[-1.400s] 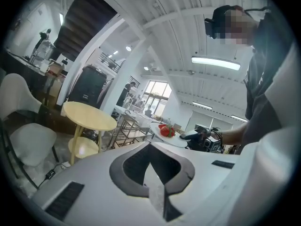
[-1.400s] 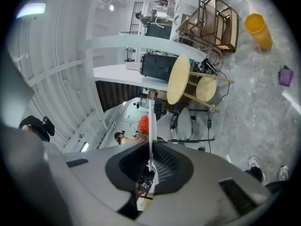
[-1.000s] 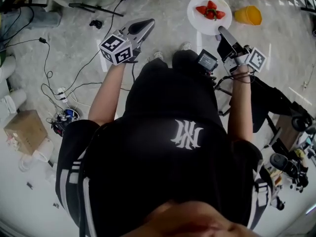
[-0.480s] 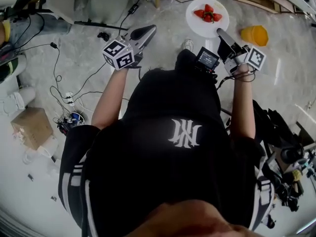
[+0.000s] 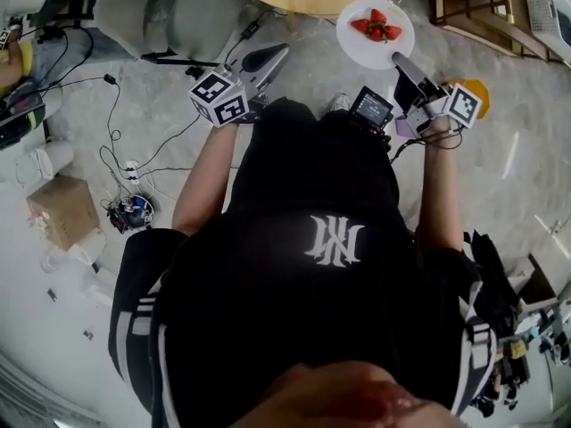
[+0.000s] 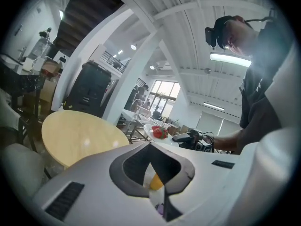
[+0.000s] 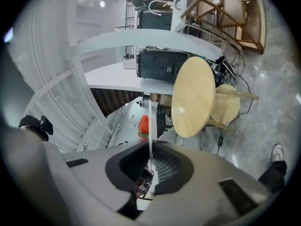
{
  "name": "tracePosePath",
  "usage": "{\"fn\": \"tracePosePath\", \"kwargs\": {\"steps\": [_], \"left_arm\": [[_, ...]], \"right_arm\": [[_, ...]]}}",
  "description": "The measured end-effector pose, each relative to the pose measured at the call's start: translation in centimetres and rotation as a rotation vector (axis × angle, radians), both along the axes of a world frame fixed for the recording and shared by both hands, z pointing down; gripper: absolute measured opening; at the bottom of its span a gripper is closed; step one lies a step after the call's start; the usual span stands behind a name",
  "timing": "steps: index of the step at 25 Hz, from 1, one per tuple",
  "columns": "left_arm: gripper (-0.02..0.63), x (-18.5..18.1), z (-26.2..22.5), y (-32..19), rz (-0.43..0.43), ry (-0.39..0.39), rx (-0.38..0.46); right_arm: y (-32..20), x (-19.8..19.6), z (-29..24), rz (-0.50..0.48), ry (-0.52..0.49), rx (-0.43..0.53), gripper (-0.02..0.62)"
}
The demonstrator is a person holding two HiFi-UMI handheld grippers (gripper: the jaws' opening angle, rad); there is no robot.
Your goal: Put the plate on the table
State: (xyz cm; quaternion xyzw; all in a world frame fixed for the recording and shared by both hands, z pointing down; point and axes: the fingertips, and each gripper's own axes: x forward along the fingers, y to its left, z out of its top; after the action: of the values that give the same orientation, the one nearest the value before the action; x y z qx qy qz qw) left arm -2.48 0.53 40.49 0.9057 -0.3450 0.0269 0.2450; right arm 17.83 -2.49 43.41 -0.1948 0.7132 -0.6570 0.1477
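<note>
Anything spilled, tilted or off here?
Nothing spilled. The plate, clamped by its rim in the right gripper, looks level, with the strawberries heaped on it. The only oddity is an orange object lying on the floor beside that gripper.

- a cardboard box (image 5: 61,210) sits on the floor to your left, with small pale odds and ends just beside it.
- black cables (image 5: 109,150) trail across the grey marbled floor (image 5: 152,96) between that box and you, and a white power strip (image 5: 131,169) lies among them.
- a grey padded seat (image 5: 156,12) stands ahead on your left.
- an orange thing (image 5: 480,88) lies on the floor ahead on your right; you cannot tell what it is.
- a wooden chair frame (image 5: 464,12) stands beyond it, farther right.
- a black bag (image 5: 486,266) lies close by your right side.
- a tall black cabinet (image 6: 91,86) stands farther off in the room.
</note>
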Motion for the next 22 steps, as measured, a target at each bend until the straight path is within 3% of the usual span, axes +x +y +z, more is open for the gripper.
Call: {"fn": "tracePosePath", "kwargs": {"steps": [8,15,22], "left_arm": [[0.009,-0.8,-0.9,-1.6,-0.021,-0.019,0.033],[0.009,-5.9,0.4,-14.4,0.040,0.009,0.037],[0.009,-8.3,0.1,-22.0,0.112,0.061,0.042]], "right_arm": [[-0.9,-0.5,0.3,0.009,-0.042,0.006,0.021],[-11.5,-6.7,-0.1,0.034,-0.018,-0.015,0.021],[-17.4,-10.2,-2.1,0.058,0.030,-0.004,0.021]]}}
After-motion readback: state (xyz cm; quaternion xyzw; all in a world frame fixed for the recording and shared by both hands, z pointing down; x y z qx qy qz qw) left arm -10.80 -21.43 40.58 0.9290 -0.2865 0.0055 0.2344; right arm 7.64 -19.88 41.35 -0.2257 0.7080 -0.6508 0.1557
